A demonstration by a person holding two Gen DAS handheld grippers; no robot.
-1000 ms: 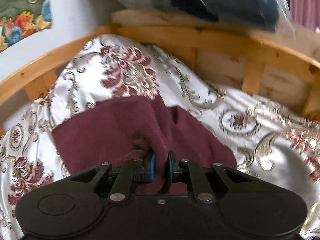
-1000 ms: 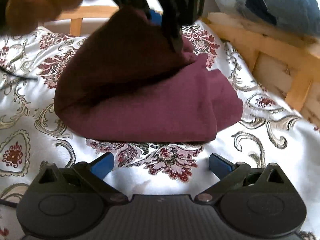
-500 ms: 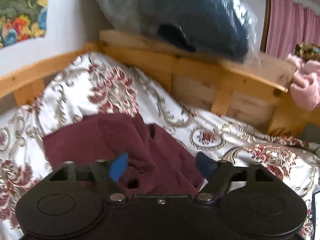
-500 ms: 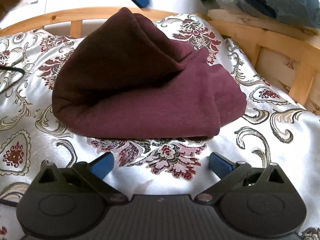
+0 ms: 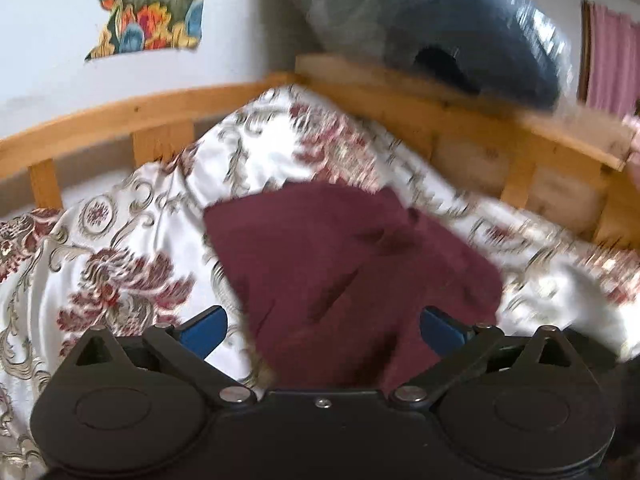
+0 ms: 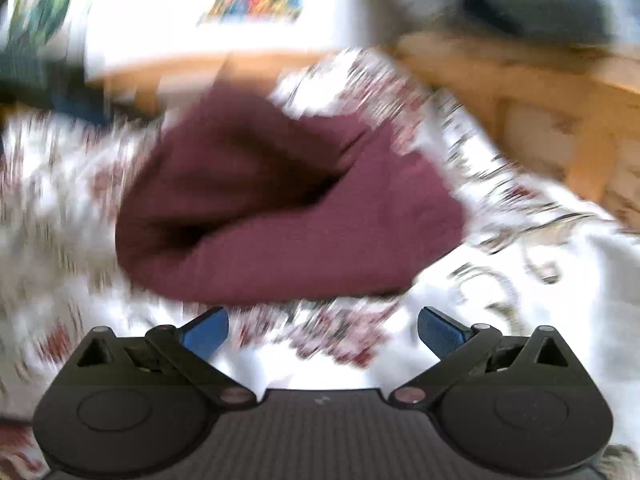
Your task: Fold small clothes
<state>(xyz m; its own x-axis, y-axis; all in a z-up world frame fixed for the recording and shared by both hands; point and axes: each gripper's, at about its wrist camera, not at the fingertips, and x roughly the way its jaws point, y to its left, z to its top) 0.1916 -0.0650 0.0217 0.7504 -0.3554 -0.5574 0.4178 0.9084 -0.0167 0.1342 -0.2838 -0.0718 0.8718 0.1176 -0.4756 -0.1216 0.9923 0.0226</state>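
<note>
On the floral bedspread (image 5: pixel 132 216), left side first: the left gripper (image 5: pixel 322 326) is sitting with jaws spread wide, nothing pinched. A second ago it was clamped on a bunch of the maroon garment (image 5: pixel 352 260); its jaws have just been opening, and the cloth is lying under and between them, untouched by the pads. The garment is resting folded over on the bed, near the wooden bed rail (image 5: pixel 460 120). Moving right: the right gripper (image 6: pixel 322 328) is hovering just short of the garment's near edge, jaws fully apart and empty, same as before; its view is smearing. Reading this as fold placed and released. Top flap is puffing up, so likely needing a flattening pass.
</note>
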